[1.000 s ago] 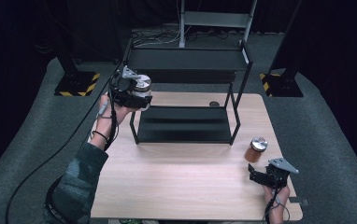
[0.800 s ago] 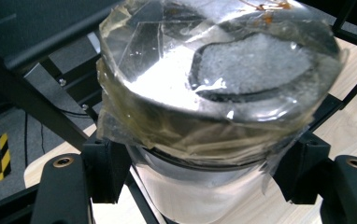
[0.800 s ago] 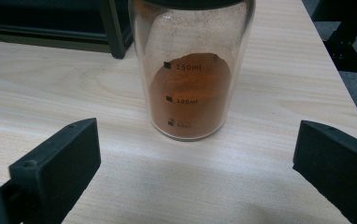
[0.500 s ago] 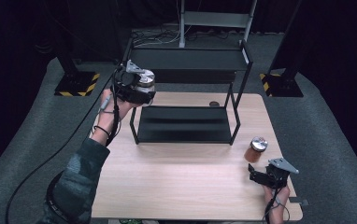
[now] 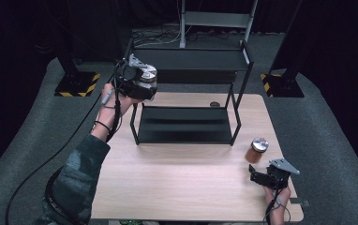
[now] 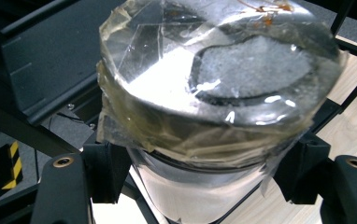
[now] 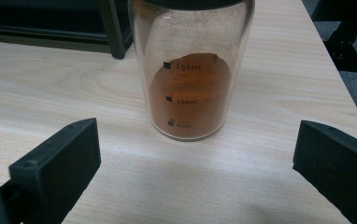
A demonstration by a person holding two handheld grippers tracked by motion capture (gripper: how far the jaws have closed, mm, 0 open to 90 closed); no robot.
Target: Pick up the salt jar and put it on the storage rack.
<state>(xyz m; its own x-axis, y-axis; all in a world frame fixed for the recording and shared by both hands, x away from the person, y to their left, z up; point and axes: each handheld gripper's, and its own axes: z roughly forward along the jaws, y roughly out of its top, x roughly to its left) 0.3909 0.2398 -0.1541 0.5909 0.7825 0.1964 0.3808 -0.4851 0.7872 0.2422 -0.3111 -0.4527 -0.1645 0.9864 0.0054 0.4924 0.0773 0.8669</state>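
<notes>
Raised slightly since a second ago: left gripper (image 5: 142,86) clamped on taped jar (image 6: 214,93) beside black shelf (image 5: 191,61). Unmoved: right gripper (image 7: 195,163), jaws wide, before brown-powder jar (image 7: 190,70) marked "150ml", "100ml".

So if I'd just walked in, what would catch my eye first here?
Probably the jar with a shiny, tape-wrapped lid, clamped in the left gripper and held up at the left end of the black two-tier shelf. Next, the glass jar of orange-brown powder standing on the wooden table near its right edge, with the right gripper just behind it, jaws wide apart and not touching it.
</notes>
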